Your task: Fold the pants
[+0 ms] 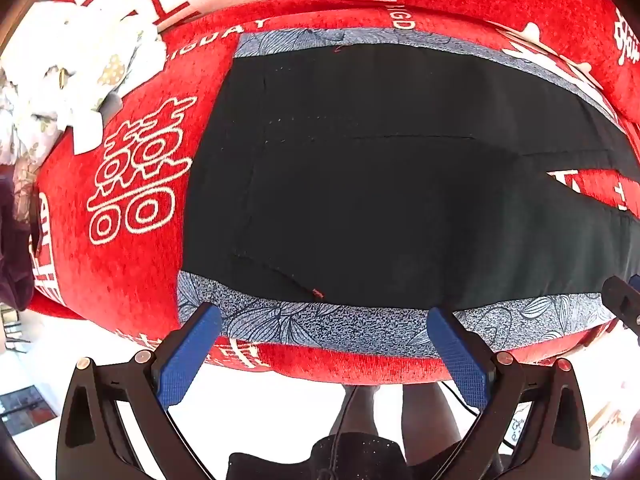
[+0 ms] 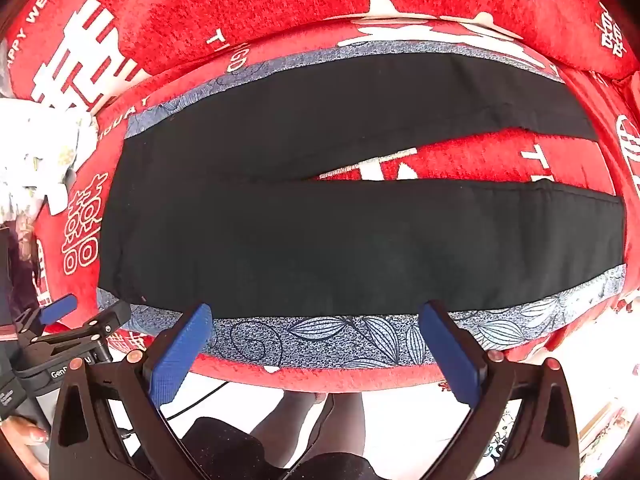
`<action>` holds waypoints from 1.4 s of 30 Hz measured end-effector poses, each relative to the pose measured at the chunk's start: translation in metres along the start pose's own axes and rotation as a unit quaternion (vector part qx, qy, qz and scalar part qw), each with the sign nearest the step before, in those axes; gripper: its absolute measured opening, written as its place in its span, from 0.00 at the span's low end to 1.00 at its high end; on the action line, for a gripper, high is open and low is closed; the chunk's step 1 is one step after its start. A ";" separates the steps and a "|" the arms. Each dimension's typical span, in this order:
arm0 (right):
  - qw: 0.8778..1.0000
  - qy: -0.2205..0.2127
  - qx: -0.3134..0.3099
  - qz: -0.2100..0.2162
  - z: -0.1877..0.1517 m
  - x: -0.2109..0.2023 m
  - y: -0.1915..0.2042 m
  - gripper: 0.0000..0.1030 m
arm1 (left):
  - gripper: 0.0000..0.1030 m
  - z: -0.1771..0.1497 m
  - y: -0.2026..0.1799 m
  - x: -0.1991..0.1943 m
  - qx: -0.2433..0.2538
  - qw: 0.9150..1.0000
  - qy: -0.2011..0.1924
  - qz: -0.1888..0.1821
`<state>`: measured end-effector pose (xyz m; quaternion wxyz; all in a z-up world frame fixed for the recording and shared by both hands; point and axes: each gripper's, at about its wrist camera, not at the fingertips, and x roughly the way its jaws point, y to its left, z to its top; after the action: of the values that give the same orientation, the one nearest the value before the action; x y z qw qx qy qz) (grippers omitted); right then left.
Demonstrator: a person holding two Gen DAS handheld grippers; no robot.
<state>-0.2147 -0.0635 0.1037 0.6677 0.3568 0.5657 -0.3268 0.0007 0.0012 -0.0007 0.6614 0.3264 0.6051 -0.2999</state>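
Lying flat on a red cover (image 1: 132,264) with white signs, the black pants (image 1: 360,184) fill most of the left wrist view. The pants have blue flowery strips (image 1: 320,328) along both long sides. The left claw (image 1: 324,316) hangs just over the near strip of the pants, pointing down. Its two blue fingers (image 1: 188,356) stand wide apart and hold nothing. To the far left of the pants sits a crumpled white cloth (image 1: 68,60) with small flowers. At the right edge of the pants a dark bit of the other tool (image 1: 624,300) pokes in. Below the pants, past the edge of the cover, are a person's legs (image 1: 424,412).

In the right wrist view the pants (image 2: 340,240) show their two legs, spread apart like a thin V, with red cover (image 2: 460,156) between them. The right claw (image 2: 316,312) hangs over the near strip (image 2: 320,340) of the pants, also wide open and empty. Left of the pants' near corner is the left tool (image 2: 72,340), and a hand (image 2: 28,436) seems to hold it, though only fingertips show.
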 end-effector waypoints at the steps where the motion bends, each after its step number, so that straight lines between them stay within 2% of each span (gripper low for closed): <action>1: 1.000 0.000 0.001 0.000 -0.001 0.001 0.000 1.00 | 1.00 -0.001 0.001 0.001 -0.001 1.000 0.001 -0.004; 9: 1.000 0.003 0.003 -0.001 -0.007 0.005 0.004 1.00 | 1.00 -0.008 0.000 0.006 -0.001 1.000 0.006 0.007; 14: 1.000 0.005 0.003 -0.002 -0.010 0.007 0.006 1.00 | 1.00 -0.005 0.014 0.006 -0.003 1.000 0.007 0.001; 27: 1.000 0.006 -0.002 -0.002 -0.014 0.011 0.013 1.00 | 1.00 -0.008 0.016 0.009 -0.005 1.000 0.018 0.005; 32: 1.000 0.007 -0.001 -0.002 -0.013 0.011 0.014 1.00 | 1.00 -0.006 0.018 0.011 -0.005 1.000 0.006 0.007; 42: 1.000 0.010 -0.003 -0.001 -0.013 0.015 0.016 1.00 | 1.00 -0.005 0.020 0.010 -0.004 1.000 0.020 0.020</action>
<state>-0.2059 -0.0442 0.0897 0.6622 0.3577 0.5741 -0.3225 0.0144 0.0170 -0.0100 0.6564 0.3415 0.6129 -0.2772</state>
